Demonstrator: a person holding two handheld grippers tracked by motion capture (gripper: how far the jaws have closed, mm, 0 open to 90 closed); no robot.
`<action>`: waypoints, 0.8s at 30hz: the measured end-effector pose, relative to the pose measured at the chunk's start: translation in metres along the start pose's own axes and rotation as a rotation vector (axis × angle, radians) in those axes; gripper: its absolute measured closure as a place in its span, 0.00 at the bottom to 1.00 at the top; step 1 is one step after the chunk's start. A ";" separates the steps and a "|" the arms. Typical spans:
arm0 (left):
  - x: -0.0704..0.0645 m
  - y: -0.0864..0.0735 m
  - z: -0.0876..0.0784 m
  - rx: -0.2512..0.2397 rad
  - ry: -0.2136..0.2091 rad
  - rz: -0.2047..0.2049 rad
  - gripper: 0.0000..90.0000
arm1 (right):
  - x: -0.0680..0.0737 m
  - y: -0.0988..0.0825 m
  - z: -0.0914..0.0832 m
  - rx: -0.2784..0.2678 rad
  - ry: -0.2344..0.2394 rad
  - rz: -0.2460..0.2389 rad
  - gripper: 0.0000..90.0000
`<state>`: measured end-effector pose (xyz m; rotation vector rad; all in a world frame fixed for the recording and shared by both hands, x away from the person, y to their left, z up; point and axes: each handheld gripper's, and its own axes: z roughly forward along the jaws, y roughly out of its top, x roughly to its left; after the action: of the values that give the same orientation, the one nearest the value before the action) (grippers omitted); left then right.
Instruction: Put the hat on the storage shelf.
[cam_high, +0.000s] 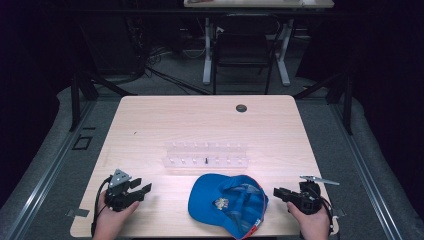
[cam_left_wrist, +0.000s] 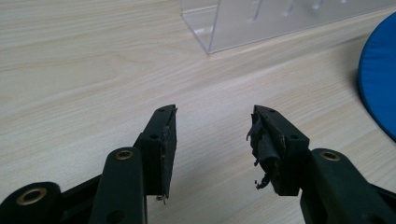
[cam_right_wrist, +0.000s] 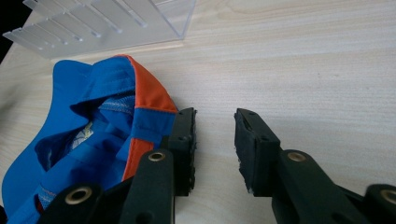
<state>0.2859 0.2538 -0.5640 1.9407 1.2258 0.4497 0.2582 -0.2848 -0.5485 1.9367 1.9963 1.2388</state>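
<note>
While both claws stand released, the right claw (cam_high: 278, 192) just beside the blue cap (cam_high: 227, 204) should slide left onto its orange-edged rim, the left claw (cam_high: 143, 187) steadying the brim.

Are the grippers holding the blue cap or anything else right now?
No, nothing is held. The left gripper is open over bare table. The right gripper is open too, right beside the blue cap, with only table between its jaws.

A clear acrylic rack (cam_high: 206, 154) stands mid-table (cam_high: 150, 120), with a black chair (cam_high: 242, 45) beyond on the floor.
</note>
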 end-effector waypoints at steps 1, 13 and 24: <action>0.000 0.000 0.000 -0.002 -0.002 -0.001 0.57 | 0.001 0.000 -0.001 0.002 -0.001 0.002 0.75; 0.001 0.001 -0.002 0.005 0.013 -0.004 0.56 | 0.005 0.002 -0.003 0.034 -0.018 -0.020 0.71; 0.000 0.002 -0.006 0.000 0.009 -0.008 0.56 | 0.014 0.008 -0.010 0.091 -0.017 -0.015 0.74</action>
<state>0.2831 0.2560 -0.5588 1.9349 1.2388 0.4546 0.2559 -0.2786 -0.5312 1.9618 2.0892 1.1431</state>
